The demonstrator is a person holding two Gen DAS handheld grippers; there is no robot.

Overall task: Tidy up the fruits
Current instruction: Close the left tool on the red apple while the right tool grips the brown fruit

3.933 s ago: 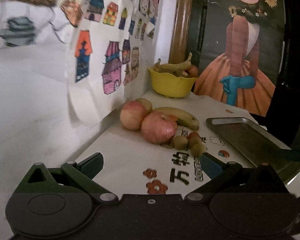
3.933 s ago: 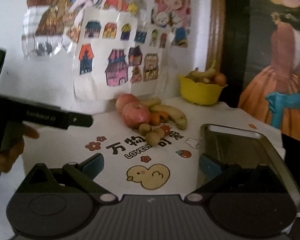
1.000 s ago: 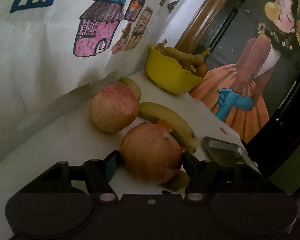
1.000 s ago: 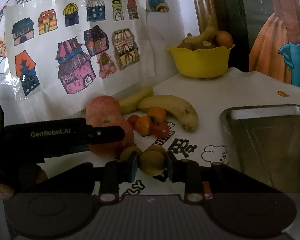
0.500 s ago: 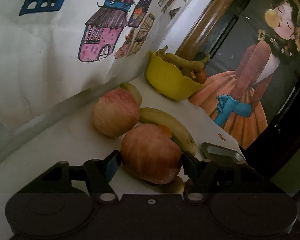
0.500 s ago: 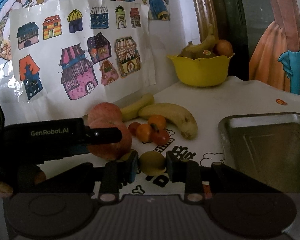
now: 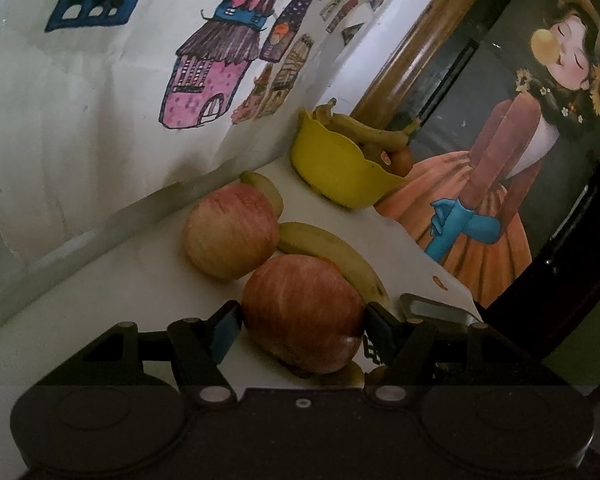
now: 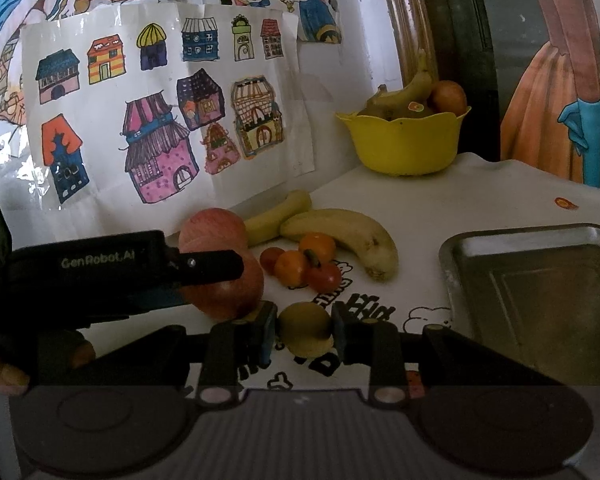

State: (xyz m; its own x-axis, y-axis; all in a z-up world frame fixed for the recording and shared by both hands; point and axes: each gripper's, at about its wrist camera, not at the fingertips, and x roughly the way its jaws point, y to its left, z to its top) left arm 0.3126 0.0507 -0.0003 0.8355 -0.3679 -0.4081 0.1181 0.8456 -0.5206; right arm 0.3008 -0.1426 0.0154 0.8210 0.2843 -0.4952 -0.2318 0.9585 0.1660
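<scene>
Left claw (image 7: 302,326) grips a red-streaked apple (image 7: 302,312); right claw (image 8: 304,330) pinches a small yellow-green fruit (image 8: 305,329).

left wrist: close, faces wall corner | right wrist: faces wall (slightly downward) | shared: yellow bowl (image 7: 340,168) (image 8: 404,144)

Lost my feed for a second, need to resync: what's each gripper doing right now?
Left gripper: shut on the red apple.
Right gripper: shut on the small yellow-green fruit.
</scene>
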